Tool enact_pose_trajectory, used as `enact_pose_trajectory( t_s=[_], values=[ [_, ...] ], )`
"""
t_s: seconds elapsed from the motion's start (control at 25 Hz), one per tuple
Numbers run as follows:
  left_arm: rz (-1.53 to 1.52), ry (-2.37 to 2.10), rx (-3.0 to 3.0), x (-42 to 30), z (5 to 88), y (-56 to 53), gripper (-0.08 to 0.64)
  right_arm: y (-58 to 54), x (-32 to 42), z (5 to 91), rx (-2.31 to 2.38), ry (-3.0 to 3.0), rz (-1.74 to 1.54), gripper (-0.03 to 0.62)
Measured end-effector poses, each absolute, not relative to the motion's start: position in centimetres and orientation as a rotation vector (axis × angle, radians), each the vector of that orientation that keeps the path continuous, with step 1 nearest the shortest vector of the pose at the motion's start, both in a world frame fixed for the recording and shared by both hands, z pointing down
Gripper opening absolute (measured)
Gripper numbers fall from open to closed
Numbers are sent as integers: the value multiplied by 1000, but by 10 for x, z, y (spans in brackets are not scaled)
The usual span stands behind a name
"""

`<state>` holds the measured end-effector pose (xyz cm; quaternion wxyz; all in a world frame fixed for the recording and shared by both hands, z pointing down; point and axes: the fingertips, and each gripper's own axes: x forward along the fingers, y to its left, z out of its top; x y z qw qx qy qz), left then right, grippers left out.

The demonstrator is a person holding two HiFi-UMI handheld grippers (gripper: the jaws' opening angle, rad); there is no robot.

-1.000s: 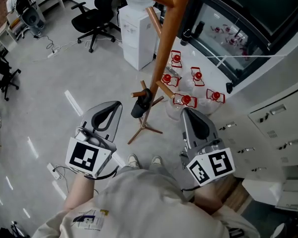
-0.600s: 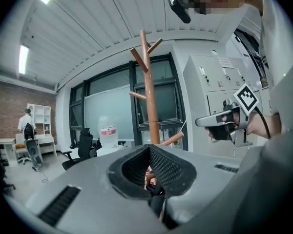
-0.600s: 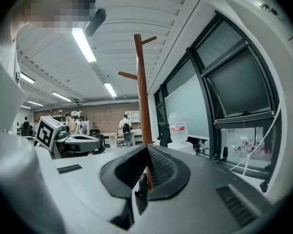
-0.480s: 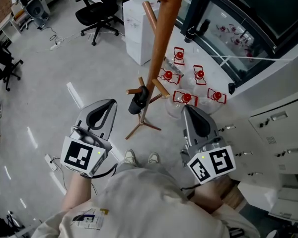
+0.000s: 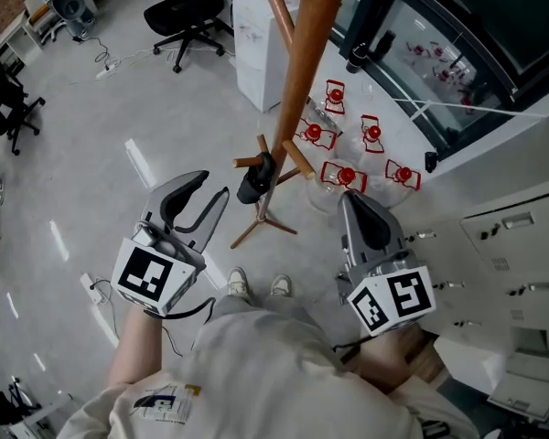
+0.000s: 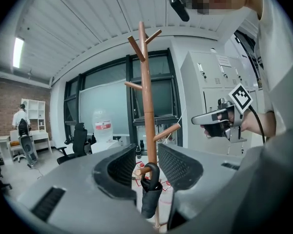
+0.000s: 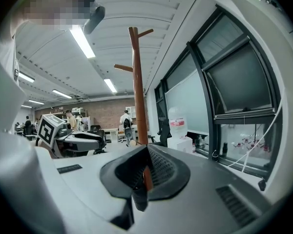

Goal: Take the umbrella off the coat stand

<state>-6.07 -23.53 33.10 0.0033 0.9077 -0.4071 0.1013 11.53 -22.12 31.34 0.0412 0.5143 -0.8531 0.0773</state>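
Head view: a folded dark umbrella (image 5: 256, 179) hangs on a low peg of the wooden coat stand (image 5: 304, 71), well ahead of both grippers. The left gripper (image 5: 210, 188) is part open, its jaws just having been opening, and holds nothing. The right gripper (image 5: 349, 201) is closed and empty.

Left gripper view: the umbrella shows through the gap, far beyond the jaws. Its loop handle is over the peg, long axis upright, tip toward the floor.

Right gripper view: jaws together.

This looks like the approach. Next, the left gripper likely must reach the handle, close, and lift it off the peg.
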Motion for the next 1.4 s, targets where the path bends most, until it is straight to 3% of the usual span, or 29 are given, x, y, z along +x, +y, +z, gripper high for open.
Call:
enact_pose_trajectory(
  t_s=[0.12, 0.2, 0.44, 0.64, 1.4],
  values=[
    [323, -1266, 2841, -62, 338, -240, 151, -225, 116, 320, 1563, -2601, 248, 8],
    [338, -1249, 2835, -64, 346, -247, 233, -229, 117, 325, 1558, -2586, 244, 8],
    [419, -1166, 2922, -59, 384, -262, 310, -240, 115, 347, 1527, -2560, 261, 8],
    [616, -1056, 2971, -44, 429, -265, 330, -247, 109, 365, 1492, -2575, 276, 8],
    [454, -724, 3024, -16, 575, -307, 331, -273, 91, 460, 1506, -2543, 360, 8]
  ],
)
